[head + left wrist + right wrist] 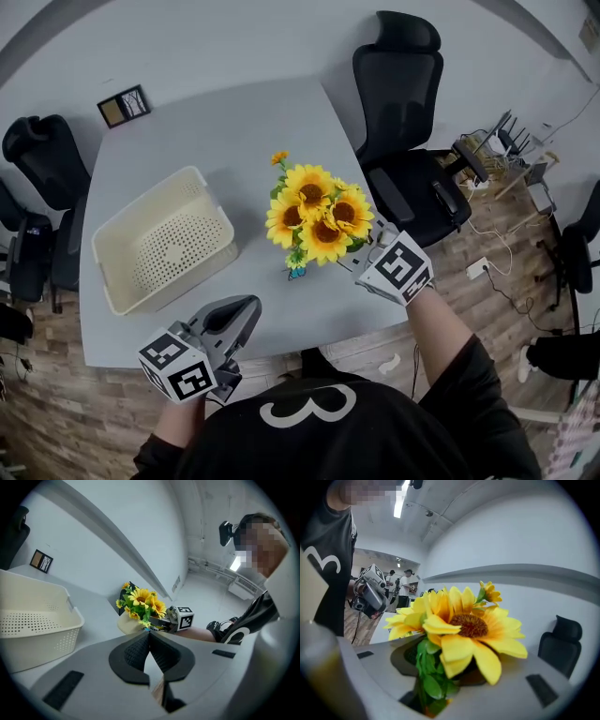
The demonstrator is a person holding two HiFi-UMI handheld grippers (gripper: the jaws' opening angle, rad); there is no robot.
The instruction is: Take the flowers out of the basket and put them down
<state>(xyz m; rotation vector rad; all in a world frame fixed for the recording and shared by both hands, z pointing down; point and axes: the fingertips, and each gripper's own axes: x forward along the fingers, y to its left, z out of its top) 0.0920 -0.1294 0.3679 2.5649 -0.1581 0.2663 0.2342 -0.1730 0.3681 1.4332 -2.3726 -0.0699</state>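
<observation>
The right gripper [440, 667] has its jaws partly closed, pinching the green stems of the flowers [464, 625], whose yellow heads rise just beyond the tips; the left gripper [149, 641] has its jaws pressed together on nothing. The flowers are already out of the basket [169, 248], which sits empty on the table [187, 131] well to the left of the pinching jaws; the putting-down seems in hand, so the next move probably calls for lowering the bunch and spreading the jaws.
</observation>
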